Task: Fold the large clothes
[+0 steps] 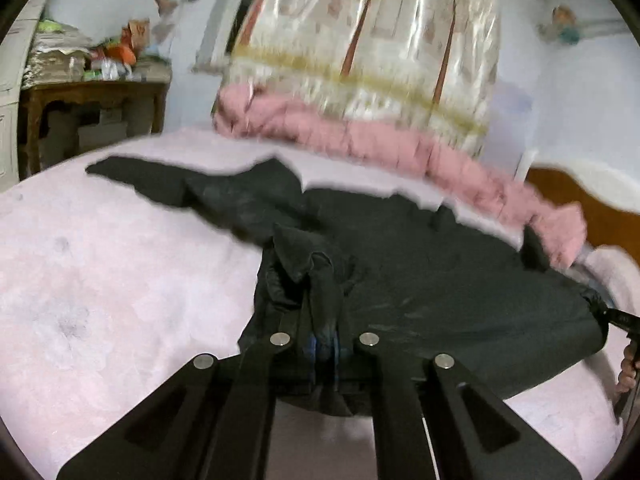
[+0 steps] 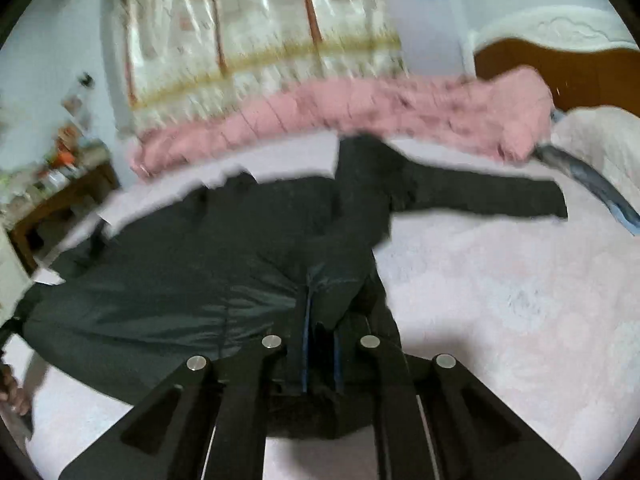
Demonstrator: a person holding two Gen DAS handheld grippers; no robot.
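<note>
A large black jacket [image 1: 440, 280] lies spread on a pink bedspread [image 1: 100, 300], its sleeves stretched out to the sides. My left gripper [image 1: 316, 312] is shut on a bunched fold of the jacket's near edge. My right gripper [image 2: 320, 320] is shut on another part of the same jacket [image 2: 180, 280] near its edge, and the fabric is lifted slightly at both grips. The right gripper's tip and the hand holding it show at the right edge of the left wrist view [image 1: 620, 320]. One sleeve [image 2: 500, 196] reaches right across the bed.
A rolled pink blanket [image 1: 400, 148] lies along the far side of the bed under a patterned curtain [image 1: 380, 40]. A wooden side table [image 1: 92, 100] with clutter stands at the left. A wooden headboard [image 2: 560, 68] and a pillow [image 2: 600, 140] are at the right.
</note>
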